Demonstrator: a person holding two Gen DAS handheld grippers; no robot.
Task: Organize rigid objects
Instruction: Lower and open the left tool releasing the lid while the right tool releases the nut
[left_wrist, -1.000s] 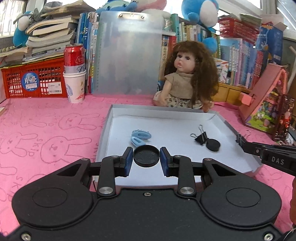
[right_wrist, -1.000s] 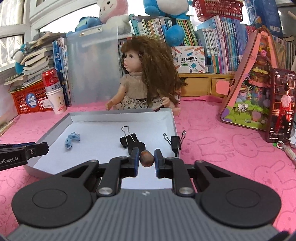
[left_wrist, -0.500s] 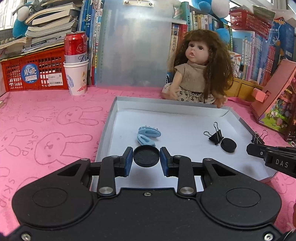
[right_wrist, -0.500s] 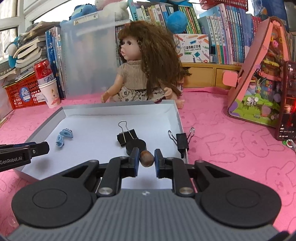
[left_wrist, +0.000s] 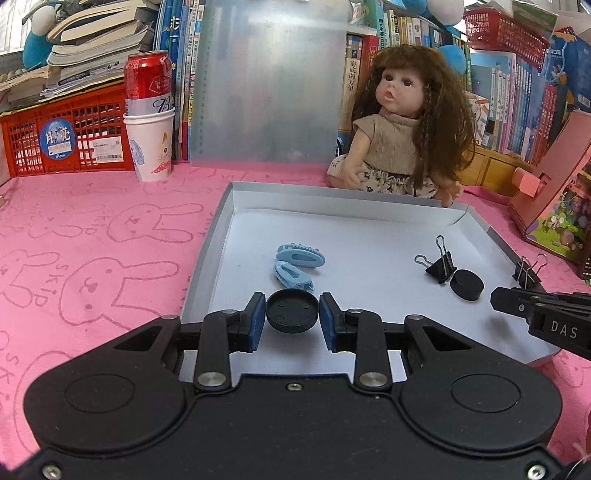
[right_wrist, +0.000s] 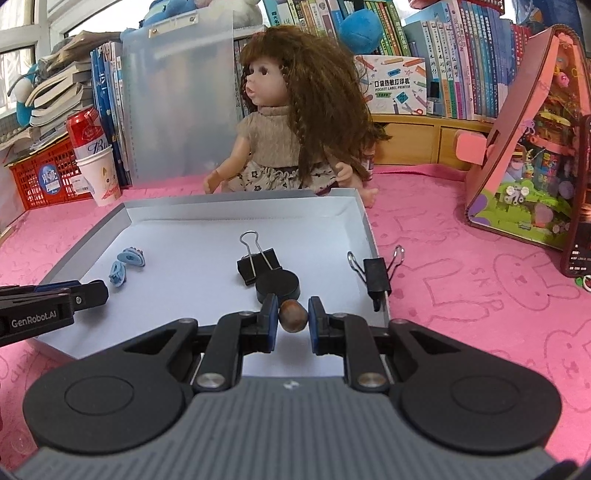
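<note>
My left gripper (left_wrist: 292, 317) is shut on a round black lid (left_wrist: 291, 311) and holds it over the near left part of the grey-rimmed white tray (left_wrist: 207, 251). My right gripper (right_wrist: 292, 320) is shut on a small brown nut (right_wrist: 292, 320) over the tray's near right part (right_wrist: 371, 236). In the tray lie two light blue hair clips (left_wrist: 300, 255) (right_wrist: 125, 264), a black binder clip (left_wrist: 439, 264) (right_wrist: 256, 264) and a black round cap (left_wrist: 466, 284) (right_wrist: 277, 285). A second binder clip (right_wrist: 376, 275) sits on the tray's right rim.
A doll (left_wrist: 402, 129) sits right behind the tray. A red can in a paper cup (left_wrist: 149, 118) and a red basket (left_wrist: 62, 136) stand at the back left. A pink toy house (right_wrist: 532, 147) stands to the right. Books line the back.
Both grippers have moved forward and lower over the tray, still holding their objects. The tray's contents have not moved.
</note>
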